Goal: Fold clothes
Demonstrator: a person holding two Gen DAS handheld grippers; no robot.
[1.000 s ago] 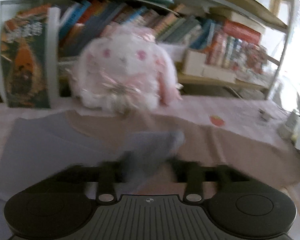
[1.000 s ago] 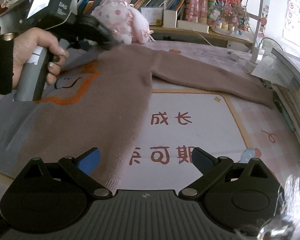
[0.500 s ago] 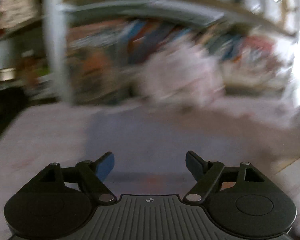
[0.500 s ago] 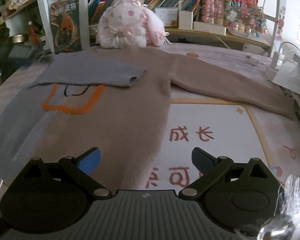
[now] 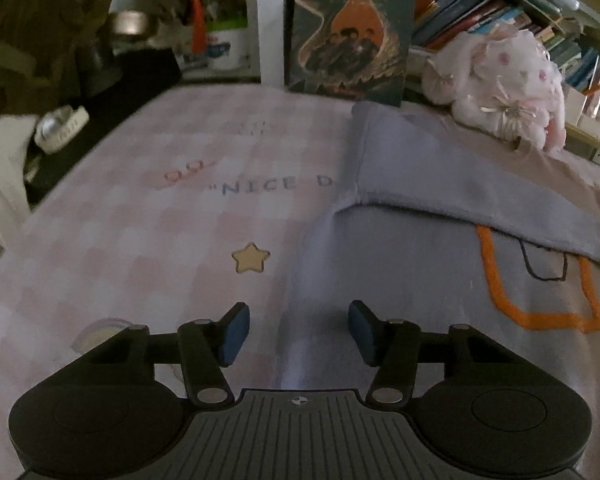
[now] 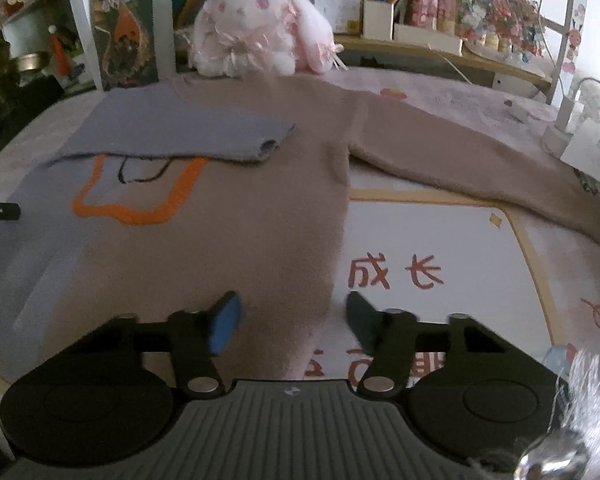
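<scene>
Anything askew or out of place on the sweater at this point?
Only the fold is lopsided: the grey sleeve lies folded across the sweater, partly covering its orange outline, while the brown sleeve lies stretched out. No damage visible.

The brown-and-grey sweater [image 6: 236, 216] lies flat, grey sleeve [image 6: 180, 136] folded across its chest, apparently unwrinkled.

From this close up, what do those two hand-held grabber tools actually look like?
Both look alike. The left gripper and right gripper each have a ribbed grey body with a small round crosshair mark, flanked by two black rounded discs. Black hinged link arms with silver pivot pins carry jaws faced with blue pads. No cables show.
</scene>
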